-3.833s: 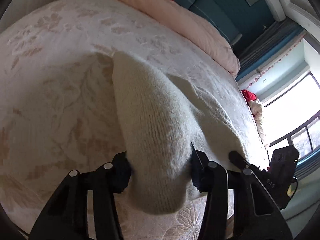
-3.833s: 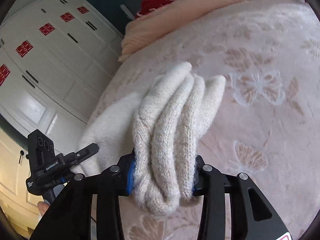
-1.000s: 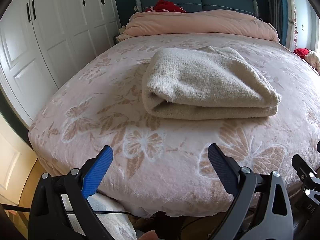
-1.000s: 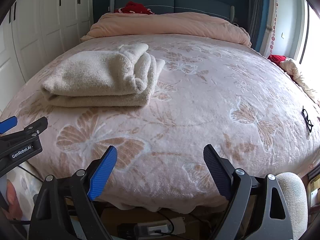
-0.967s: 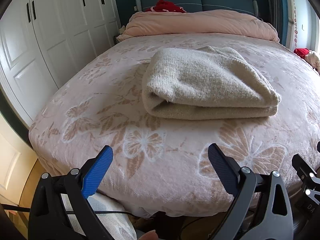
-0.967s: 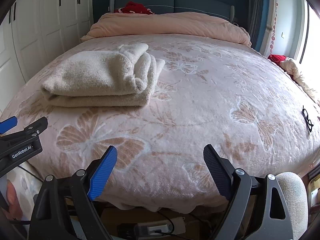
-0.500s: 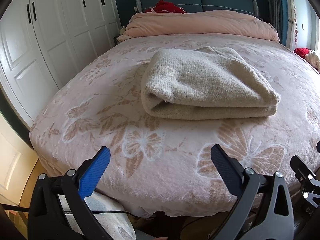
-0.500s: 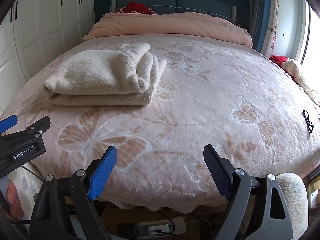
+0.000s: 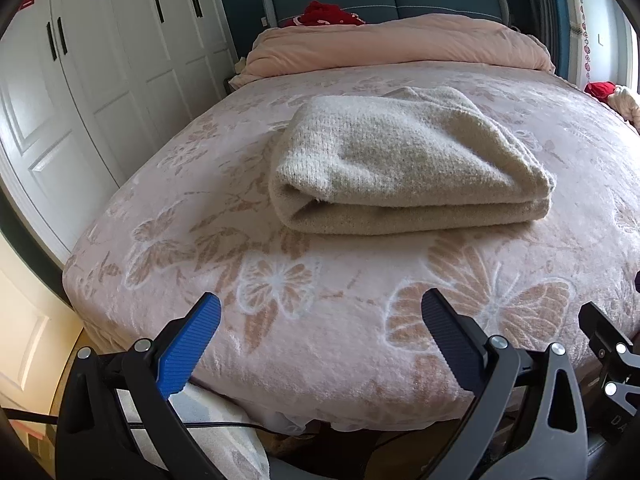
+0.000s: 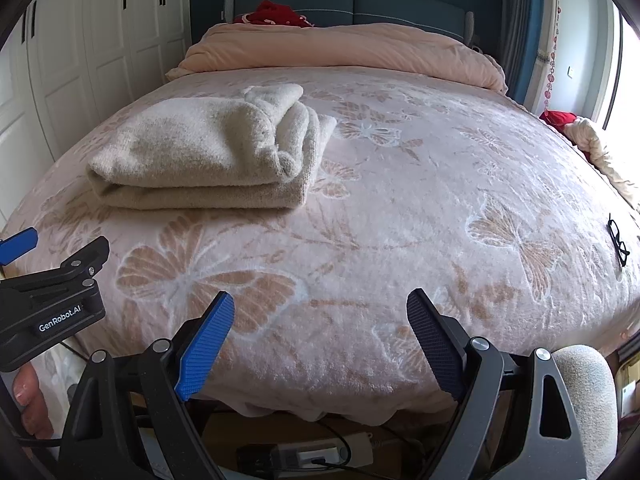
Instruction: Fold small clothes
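The bed fills most of both views, and its pink blanket with butterfly shapes makes a big, soft, flat place, good for folding on. At the top of each frame a puffy pink quilt is bunched up by the headboard, likely pushed there so it is out of the way. White closet doors stand along the left side.

The cream sweater sits in the middle of the left view and in the upper left of the right view. It is folded into a thick, neat bundle with the layers stacked, and it lies flat on the blanket by itself. It looks done, so I think the folding of this one is finished.

The left gripper is at the bottom of its frame, near the foot of the bed and well apart from the sweater. Its two fingers are spread wide and hold nothing. The right gripper is at the bottom of its frame too, also spread wide with nothing in it. Both seem to be held back so the sweater is left alone.

A small pair of glasses lies near the right edge of the right view, far from the folding spot, where it would not get squashed.
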{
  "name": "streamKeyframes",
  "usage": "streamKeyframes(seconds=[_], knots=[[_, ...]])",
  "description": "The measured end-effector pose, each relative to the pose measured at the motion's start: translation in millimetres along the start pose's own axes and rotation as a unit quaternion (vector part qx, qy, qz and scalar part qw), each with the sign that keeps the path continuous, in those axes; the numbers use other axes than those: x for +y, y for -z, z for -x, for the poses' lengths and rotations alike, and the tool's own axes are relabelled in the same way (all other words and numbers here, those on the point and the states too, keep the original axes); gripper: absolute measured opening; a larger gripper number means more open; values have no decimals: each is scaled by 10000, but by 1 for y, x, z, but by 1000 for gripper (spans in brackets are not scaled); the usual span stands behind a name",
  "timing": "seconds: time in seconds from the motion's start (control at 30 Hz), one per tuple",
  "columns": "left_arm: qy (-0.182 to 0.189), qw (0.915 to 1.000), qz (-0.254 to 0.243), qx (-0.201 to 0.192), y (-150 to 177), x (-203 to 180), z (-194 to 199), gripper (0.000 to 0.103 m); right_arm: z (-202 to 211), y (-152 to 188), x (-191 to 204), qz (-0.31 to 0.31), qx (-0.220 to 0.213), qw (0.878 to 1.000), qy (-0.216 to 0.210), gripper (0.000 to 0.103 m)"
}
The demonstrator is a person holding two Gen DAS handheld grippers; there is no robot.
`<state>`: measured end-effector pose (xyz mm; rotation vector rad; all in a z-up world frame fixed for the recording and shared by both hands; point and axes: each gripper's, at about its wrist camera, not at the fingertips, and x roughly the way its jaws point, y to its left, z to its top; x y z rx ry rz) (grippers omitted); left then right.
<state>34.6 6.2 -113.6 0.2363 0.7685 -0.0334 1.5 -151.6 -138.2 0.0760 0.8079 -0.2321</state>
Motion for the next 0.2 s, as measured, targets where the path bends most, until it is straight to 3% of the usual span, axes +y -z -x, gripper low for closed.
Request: streamKeyframes(seconds=[0.2], knots=[[-18, 10000, -22, -59, 2, -1, 2, 98, 0, 2, 2, 22, -10, 10000, 12, 86]])
